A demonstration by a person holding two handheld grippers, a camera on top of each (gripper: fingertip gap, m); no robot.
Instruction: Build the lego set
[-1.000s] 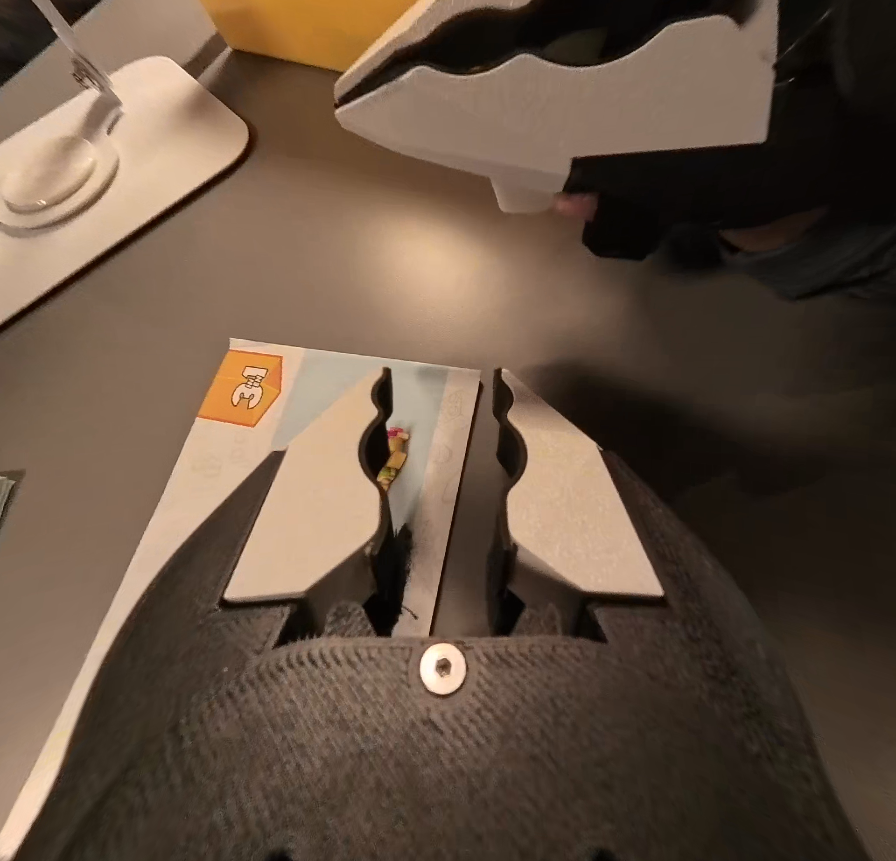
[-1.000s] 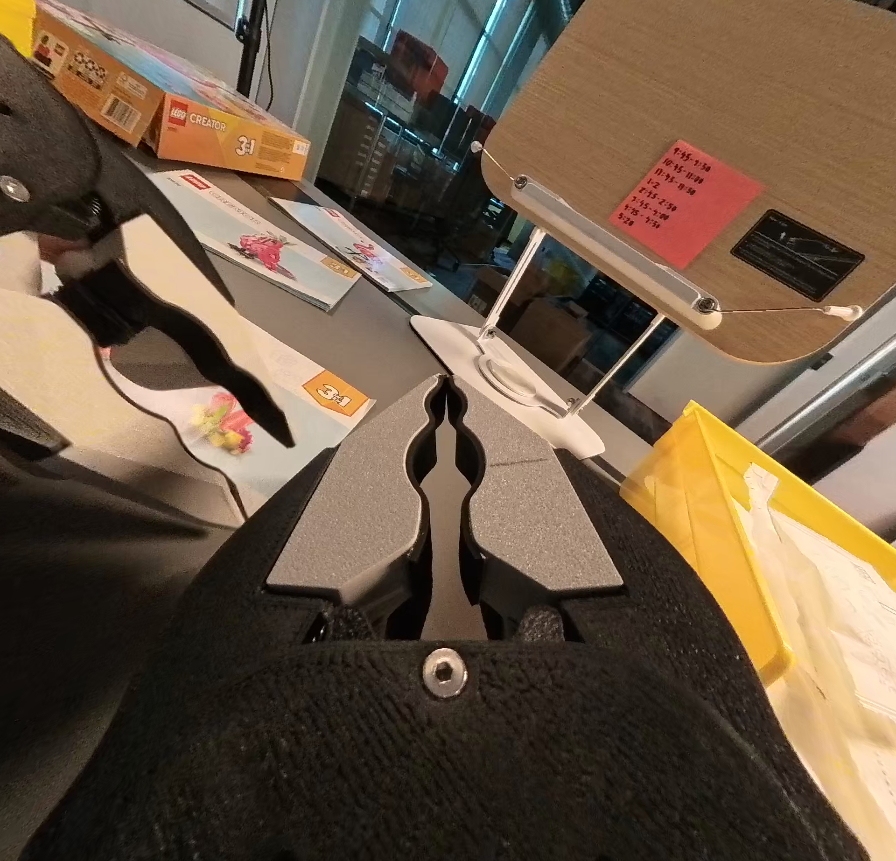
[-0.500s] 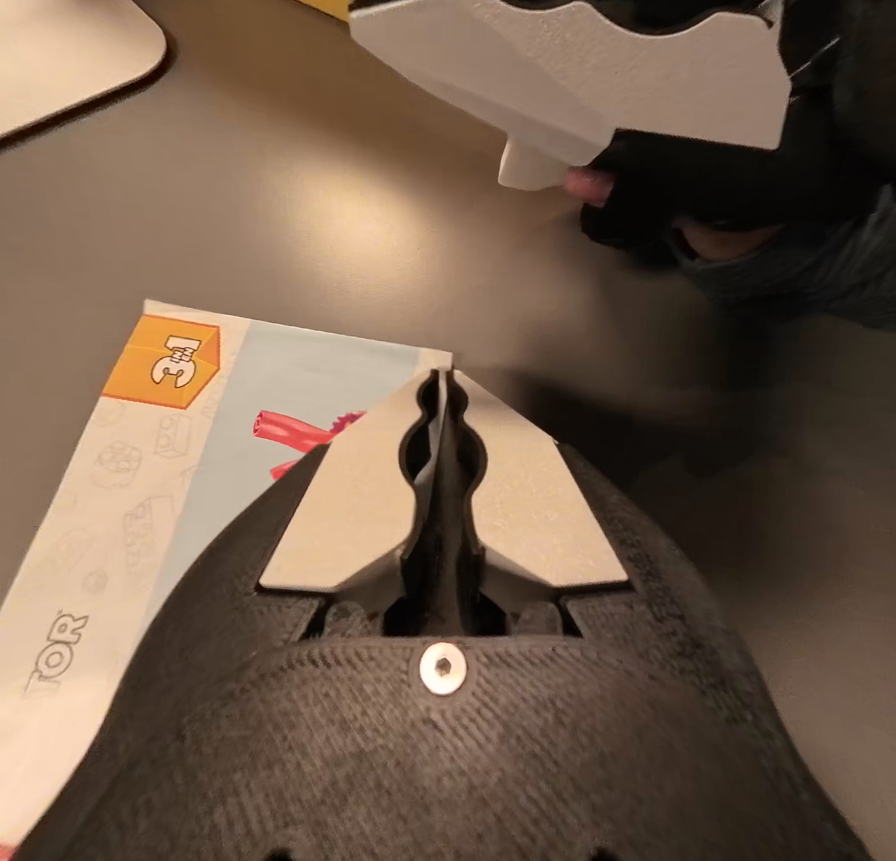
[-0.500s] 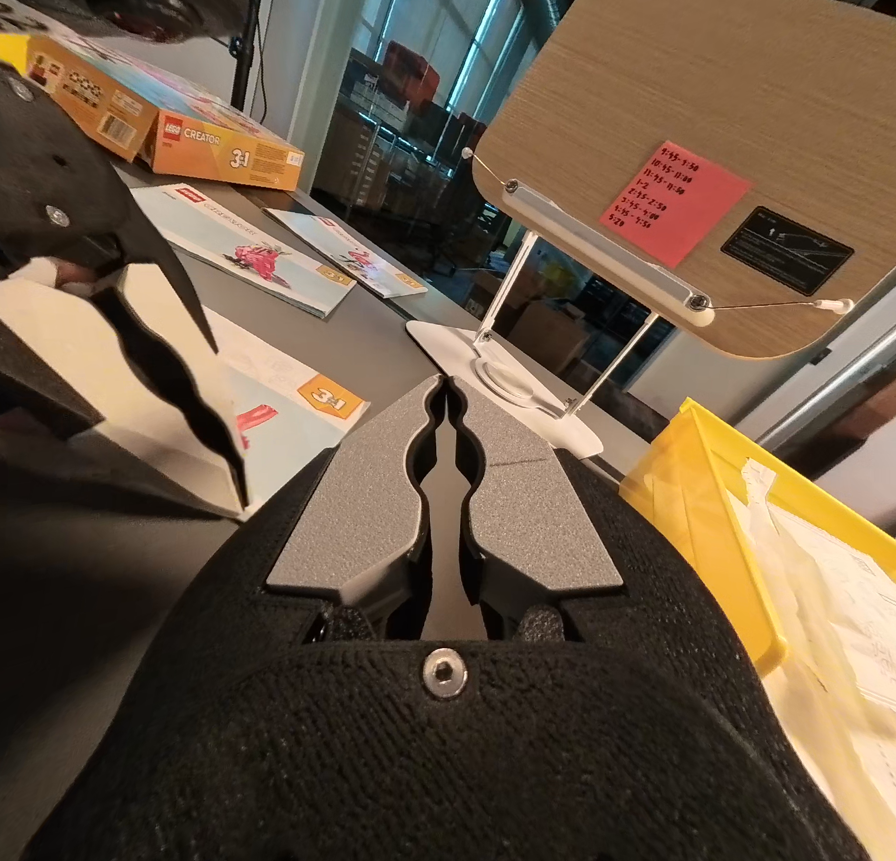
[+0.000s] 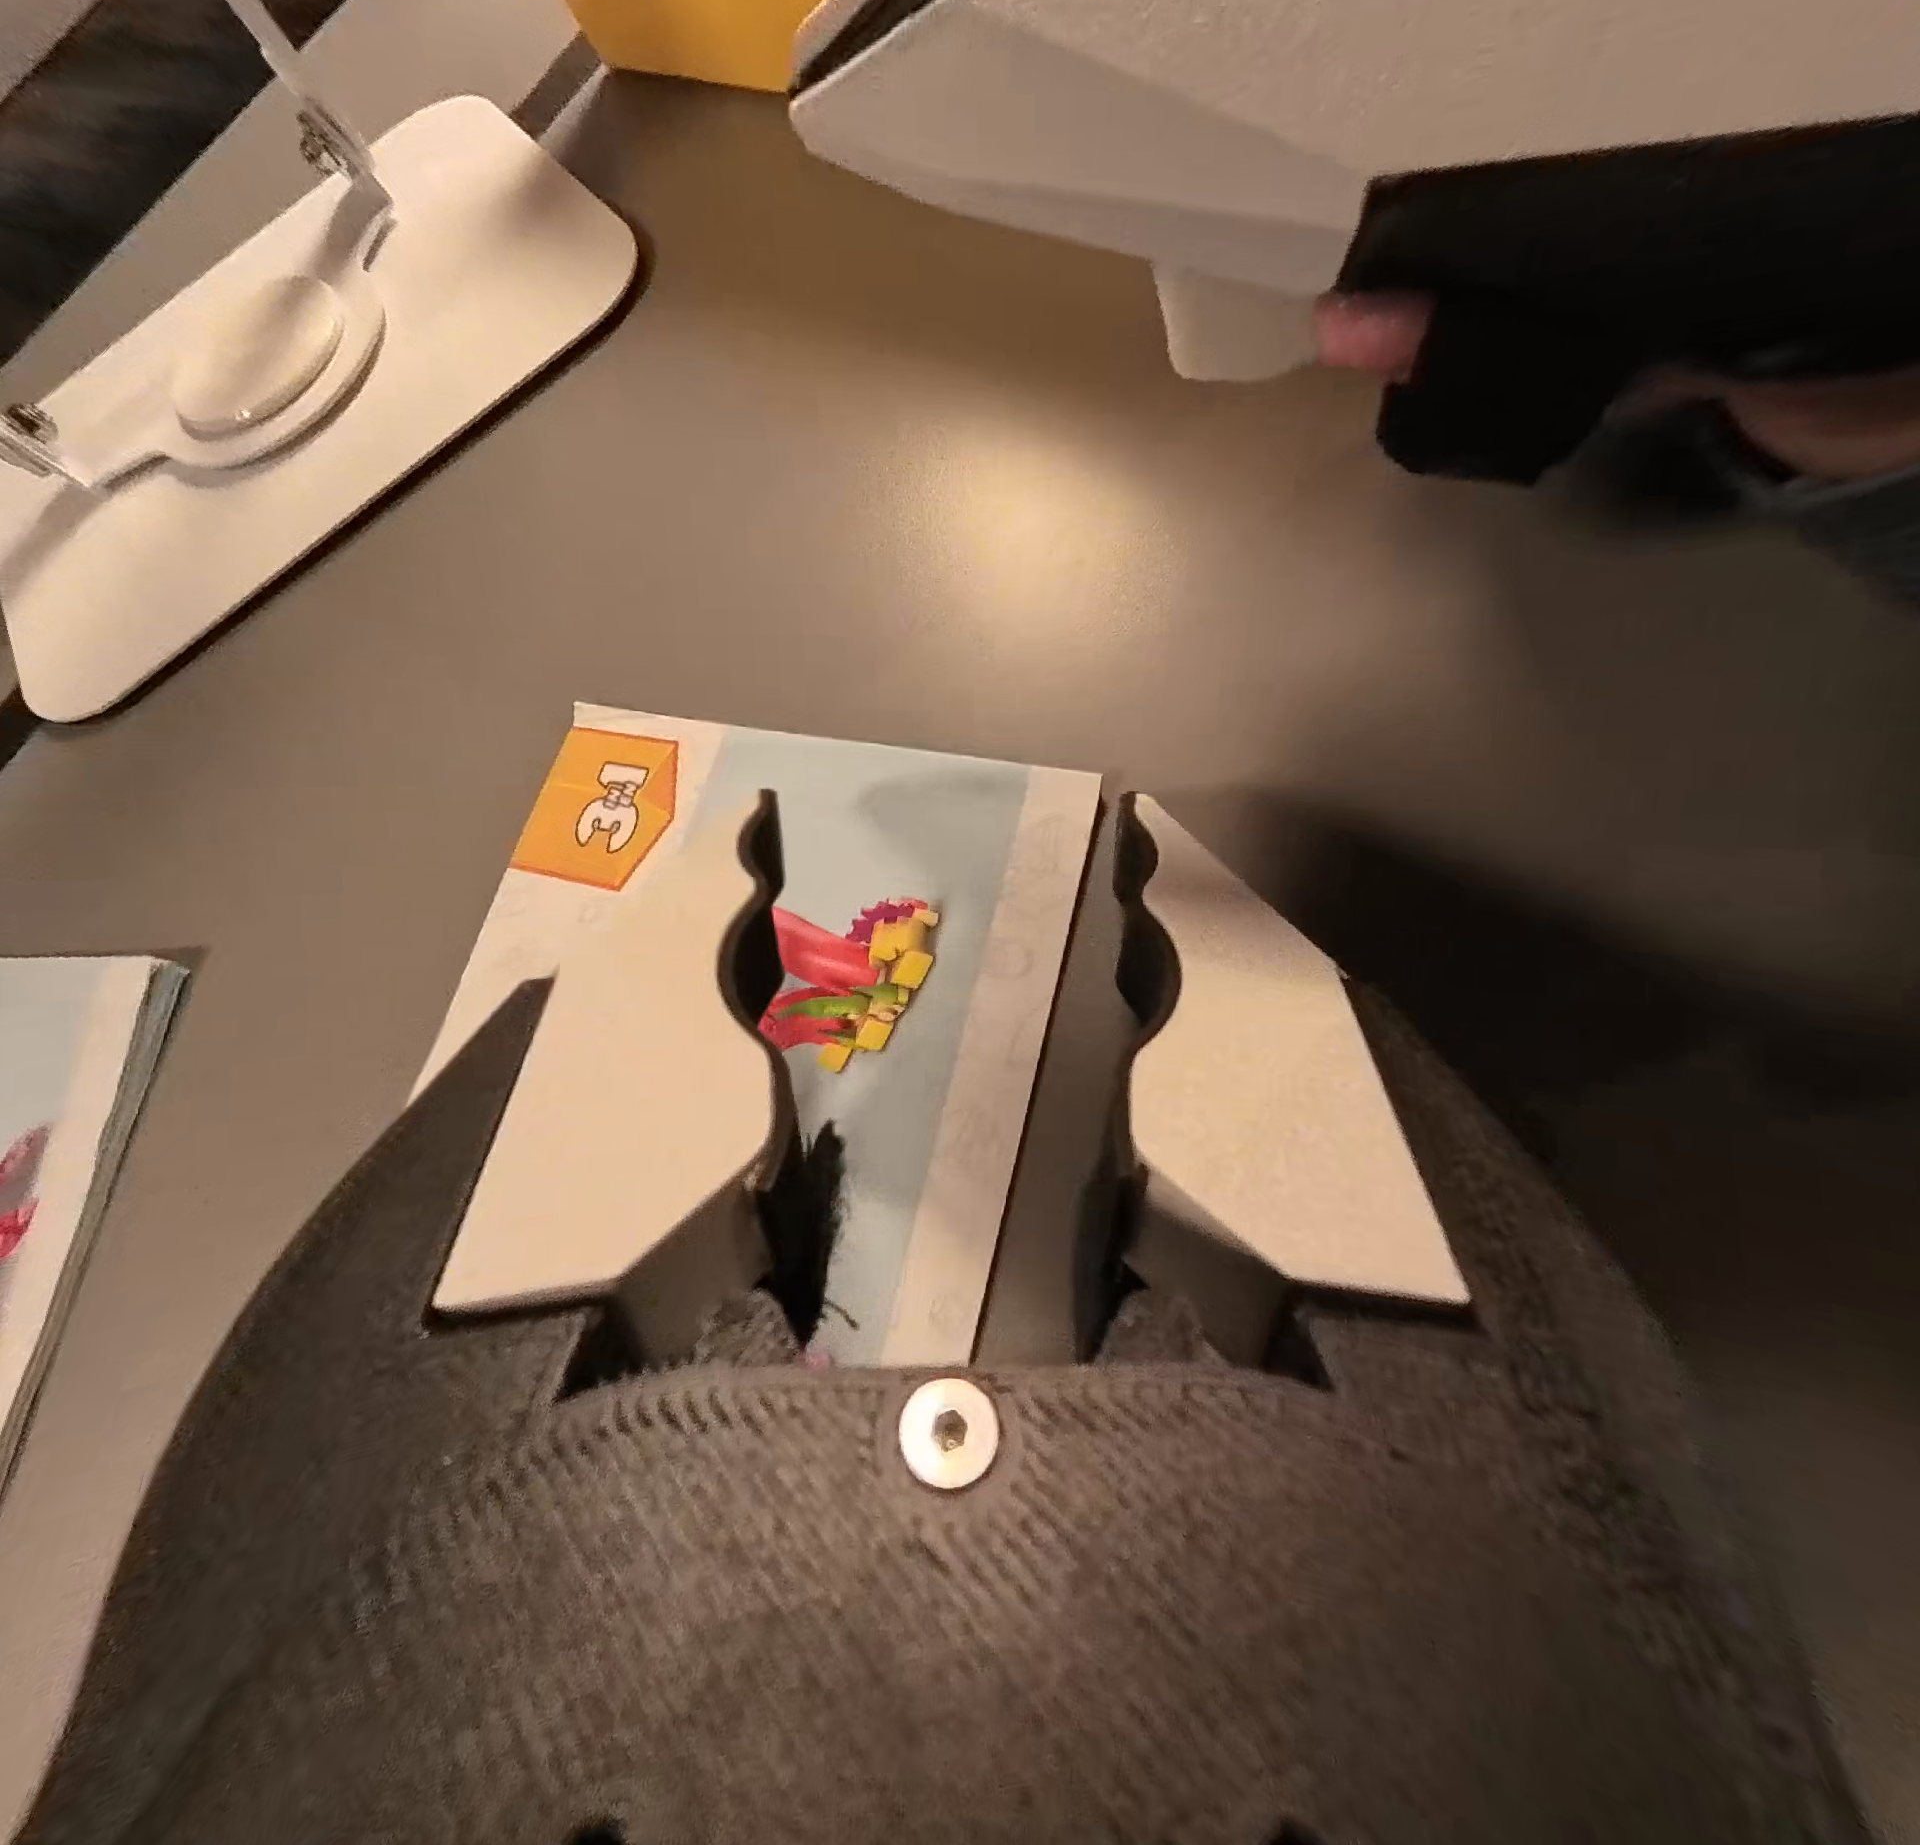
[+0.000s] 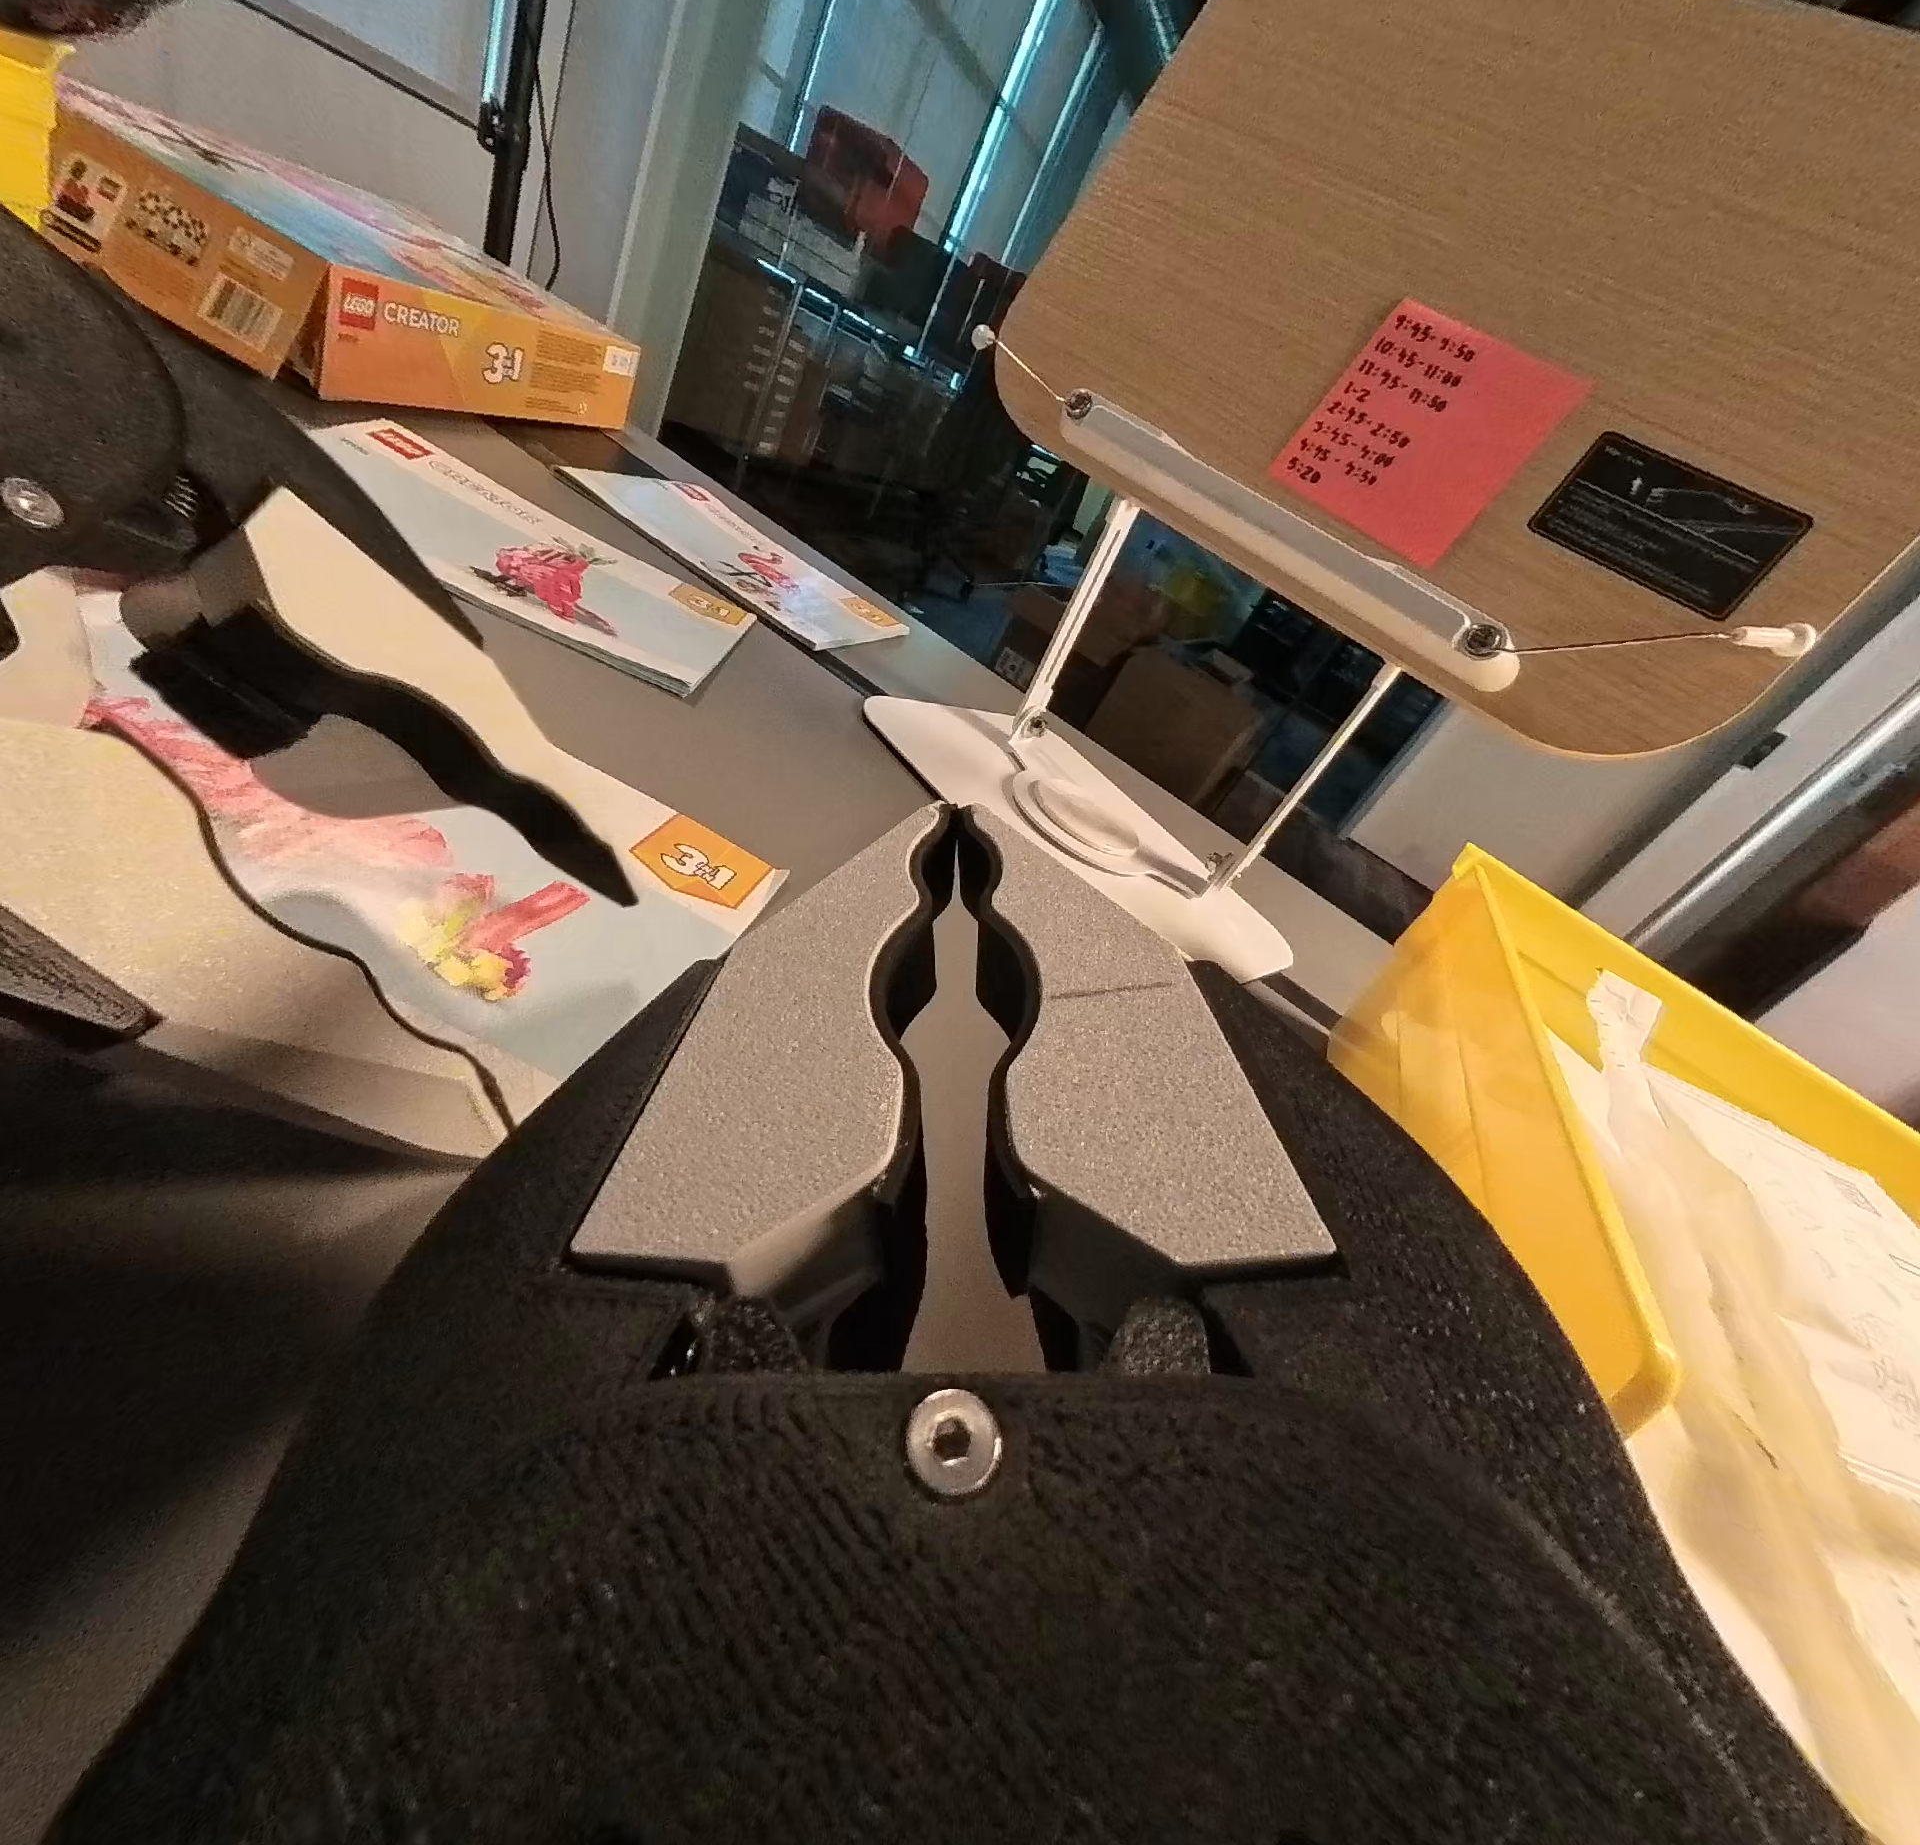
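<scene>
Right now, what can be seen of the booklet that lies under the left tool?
The booklet is thin, glossy paper, lying flat on the grey table. Its cover is pale blue with white margins, an orange badge at one corner, and a picture of a pink, yellow and green brick model. The open left tool hangs over it, one finger above the cover, the other beside its right edge. Whether they touch it is unclear.

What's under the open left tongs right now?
A booklet lies flat on the grey table beneath the left tongs, unclamped. Its lower part is covered by the tongs' body.
</scene>
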